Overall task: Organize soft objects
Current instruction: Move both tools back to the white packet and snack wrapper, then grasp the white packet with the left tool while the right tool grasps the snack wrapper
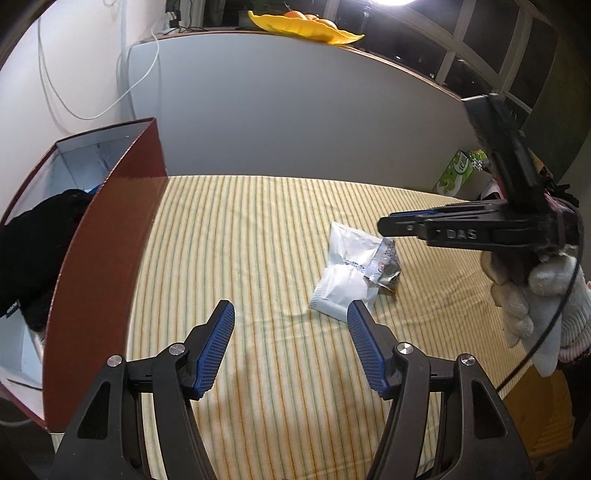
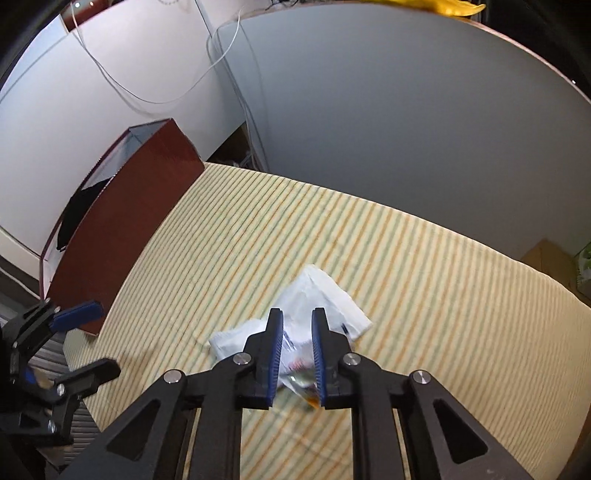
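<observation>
Red-brown box holds black fabric; right of it on striped cloth, crumpled white packet; left gripper wide, right gripper narrow over packet.

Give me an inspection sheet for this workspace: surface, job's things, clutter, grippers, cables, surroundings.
Surface: yellow striped cloth covering the table.
Job's things: crumpled white plastic packet lying mid-cloth; open red-brown cardboard box at the left edge, black fabric item inside.
Clutter: nothing seen on the cloth.
Grippers: left gripper open, empty; right gripper above the packet, jaws narrowly apart, not gripping it.
Cables: white cables hanging on the wall.
Surroundings: grey partition panel; yellow dish of oranges on top; green carton far right.
</observation>
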`<state>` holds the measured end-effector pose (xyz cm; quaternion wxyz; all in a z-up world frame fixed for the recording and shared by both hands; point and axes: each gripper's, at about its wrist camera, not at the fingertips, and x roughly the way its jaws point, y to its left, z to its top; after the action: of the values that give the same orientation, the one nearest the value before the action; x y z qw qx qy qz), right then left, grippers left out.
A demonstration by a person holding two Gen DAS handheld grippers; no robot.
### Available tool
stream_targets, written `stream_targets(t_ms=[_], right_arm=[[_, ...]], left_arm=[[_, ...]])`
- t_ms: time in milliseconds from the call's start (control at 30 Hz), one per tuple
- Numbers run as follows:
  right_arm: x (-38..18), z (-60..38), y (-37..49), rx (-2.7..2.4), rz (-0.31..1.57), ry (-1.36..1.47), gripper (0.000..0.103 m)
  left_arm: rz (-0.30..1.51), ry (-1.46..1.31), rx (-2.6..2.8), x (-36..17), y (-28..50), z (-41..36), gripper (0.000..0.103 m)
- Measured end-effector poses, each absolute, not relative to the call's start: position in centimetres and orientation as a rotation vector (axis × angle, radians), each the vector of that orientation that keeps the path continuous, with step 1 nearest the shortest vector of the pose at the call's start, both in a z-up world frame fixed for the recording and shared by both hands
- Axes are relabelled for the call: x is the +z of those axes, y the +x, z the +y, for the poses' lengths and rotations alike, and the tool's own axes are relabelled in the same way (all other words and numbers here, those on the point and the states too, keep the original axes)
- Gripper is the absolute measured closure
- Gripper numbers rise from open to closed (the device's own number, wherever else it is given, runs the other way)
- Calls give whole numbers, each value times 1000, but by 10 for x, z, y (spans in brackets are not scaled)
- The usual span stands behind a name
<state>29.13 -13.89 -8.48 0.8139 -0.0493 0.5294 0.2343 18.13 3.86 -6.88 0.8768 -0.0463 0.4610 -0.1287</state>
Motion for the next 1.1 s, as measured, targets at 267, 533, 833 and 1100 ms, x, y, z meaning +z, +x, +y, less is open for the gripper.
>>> stream_targets(t_ms=[267, 533, 833, 1100], right_arm=[[-112, -102, 306, 457, 1202, -263, 89], [-123, -103, 308, 416, 1244, -341, 89], [-123, -139, 297, 391, 1266, -356, 89], [-117, -184, 283, 376, 1233, -285, 77]], left_arm=[[960, -113, -254, -69, 180, 51, 40], [965, -128, -254, -72, 180, 56, 40], [972, -112, -283, -73, 186, 45, 40], [1006, -40, -373, -84, 201, 7, 32]])
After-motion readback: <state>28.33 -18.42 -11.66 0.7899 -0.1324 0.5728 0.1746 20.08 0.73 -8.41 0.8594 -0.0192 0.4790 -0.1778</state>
